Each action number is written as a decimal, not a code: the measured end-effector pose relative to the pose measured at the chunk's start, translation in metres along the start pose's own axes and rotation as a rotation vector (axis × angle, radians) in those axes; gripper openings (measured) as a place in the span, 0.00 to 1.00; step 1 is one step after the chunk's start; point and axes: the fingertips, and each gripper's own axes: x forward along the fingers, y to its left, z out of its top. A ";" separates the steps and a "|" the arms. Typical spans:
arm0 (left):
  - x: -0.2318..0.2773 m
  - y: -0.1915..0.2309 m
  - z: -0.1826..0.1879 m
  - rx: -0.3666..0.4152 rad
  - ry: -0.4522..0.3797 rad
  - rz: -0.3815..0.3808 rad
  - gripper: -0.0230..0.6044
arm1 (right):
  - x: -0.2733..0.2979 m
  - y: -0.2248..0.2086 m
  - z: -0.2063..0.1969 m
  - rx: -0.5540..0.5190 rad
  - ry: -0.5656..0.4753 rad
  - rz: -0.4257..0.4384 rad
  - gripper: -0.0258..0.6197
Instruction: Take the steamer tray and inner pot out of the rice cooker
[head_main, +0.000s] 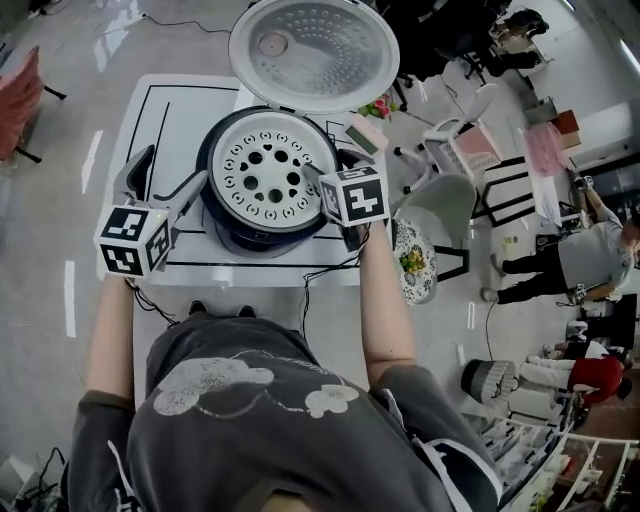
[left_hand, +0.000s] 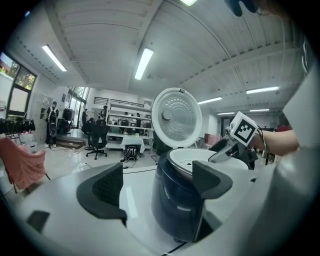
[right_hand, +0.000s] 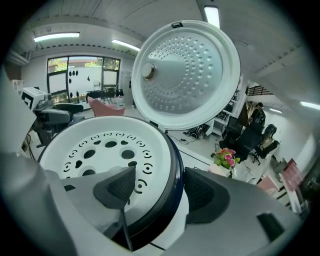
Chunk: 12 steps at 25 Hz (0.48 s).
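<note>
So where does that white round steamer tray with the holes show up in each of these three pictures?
Head view: the white perforated steamer tray sits at upper centre, seen from straight above.
Left gripper view: right of centre, a thin white disc seen nearly edge-on.
Right gripper view: left of centre, large and close.
Shared landmark: the open round dimpled lid standing up behind the tray.
</note>
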 end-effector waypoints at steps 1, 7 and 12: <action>0.002 -0.001 -0.001 0.002 0.004 -0.012 0.71 | 0.001 0.000 -0.001 -0.002 0.011 -0.008 0.54; 0.020 -0.004 -0.010 -0.009 0.007 -0.061 0.71 | 0.008 -0.008 -0.007 0.000 0.033 -0.026 0.54; 0.020 0.005 -0.001 -0.018 -0.014 -0.081 0.71 | 0.006 -0.018 0.000 -0.049 0.063 -0.150 0.33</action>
